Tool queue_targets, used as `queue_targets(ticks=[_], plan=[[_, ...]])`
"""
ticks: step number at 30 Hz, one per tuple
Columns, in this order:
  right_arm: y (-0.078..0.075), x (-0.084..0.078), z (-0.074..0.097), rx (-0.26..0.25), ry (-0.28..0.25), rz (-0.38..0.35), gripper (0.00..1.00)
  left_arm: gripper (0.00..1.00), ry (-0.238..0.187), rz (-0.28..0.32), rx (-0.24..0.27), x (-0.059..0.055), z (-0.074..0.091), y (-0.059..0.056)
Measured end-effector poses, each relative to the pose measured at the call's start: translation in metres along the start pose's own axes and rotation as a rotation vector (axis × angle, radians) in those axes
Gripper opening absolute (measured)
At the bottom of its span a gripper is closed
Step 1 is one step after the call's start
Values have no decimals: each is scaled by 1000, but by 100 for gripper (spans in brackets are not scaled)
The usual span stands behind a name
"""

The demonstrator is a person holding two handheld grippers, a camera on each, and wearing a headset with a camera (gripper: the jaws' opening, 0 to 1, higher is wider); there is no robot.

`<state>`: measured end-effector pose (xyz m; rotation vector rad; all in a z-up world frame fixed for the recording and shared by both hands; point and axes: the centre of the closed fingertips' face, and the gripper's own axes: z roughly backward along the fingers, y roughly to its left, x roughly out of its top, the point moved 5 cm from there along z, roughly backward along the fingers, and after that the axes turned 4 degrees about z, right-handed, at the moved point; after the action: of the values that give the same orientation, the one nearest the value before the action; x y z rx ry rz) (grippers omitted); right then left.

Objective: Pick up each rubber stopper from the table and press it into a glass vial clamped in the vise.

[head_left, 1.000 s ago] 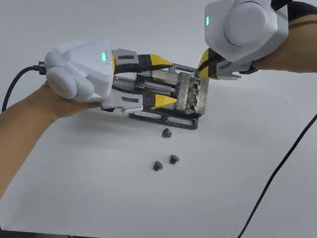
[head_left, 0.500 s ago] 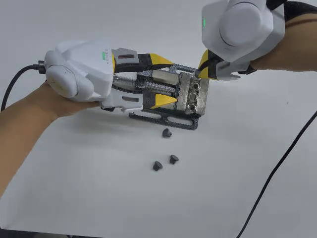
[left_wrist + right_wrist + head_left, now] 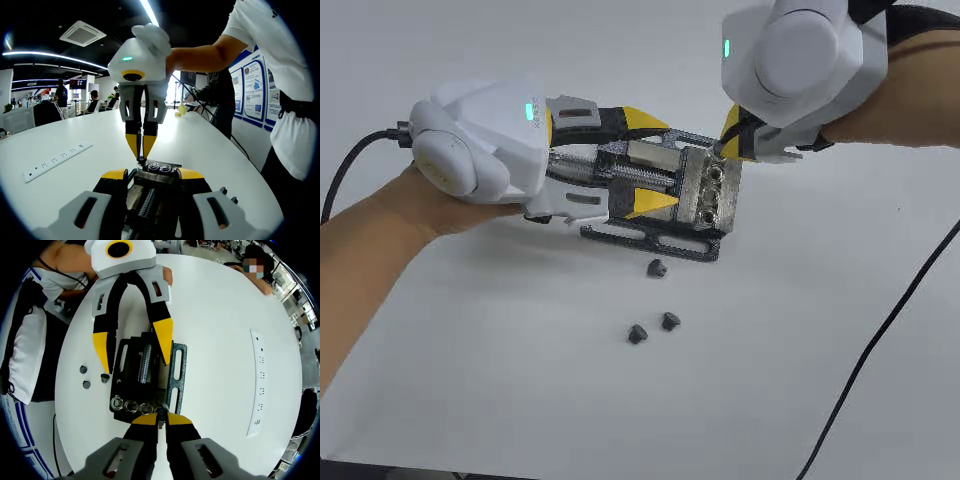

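A metal vise point(image 3: 705, 190) on a black base holds a row of open glass vials point(image 3: 131, 405). My left gripper point(image 3: 668, 165) straddles the vise body, its yellow tips pressed to both sides. The right gripper point(image 3: 725, 150) comes down at the vise's far end, shut on a small dark rubber stopper point(image 3: 161, 416). That stopper point(image 3: 141, 161) sits right at the end vial's mouth, though I cannot tell how deep. Three loose stoppers point(image 3: 657, 268) point(image 3: 670, 321) point(image 3: 637, 334) lie on the white table in front of the vise.
A black cable point(image 3: 890, 320) runs across the table's right side and another cable point(image 3: 345, 175) trails off the left gripper. A white power strip point(image 3: 258, 385) lies beyond the vise. People stand in the background of the left gripper view.
The right gripper has edged slightly left above the vise end. The left gripper, the vise and the loose stoppers stay where they were.
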<state>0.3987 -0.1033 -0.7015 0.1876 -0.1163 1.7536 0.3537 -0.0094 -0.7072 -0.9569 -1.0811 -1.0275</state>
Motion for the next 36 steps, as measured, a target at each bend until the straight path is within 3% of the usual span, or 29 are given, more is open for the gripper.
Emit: queue_targets(ticks=[36], plan=[[-2,-1,-4,-16,8,-8,3,35,-6,-2,-4,0,2,2]])
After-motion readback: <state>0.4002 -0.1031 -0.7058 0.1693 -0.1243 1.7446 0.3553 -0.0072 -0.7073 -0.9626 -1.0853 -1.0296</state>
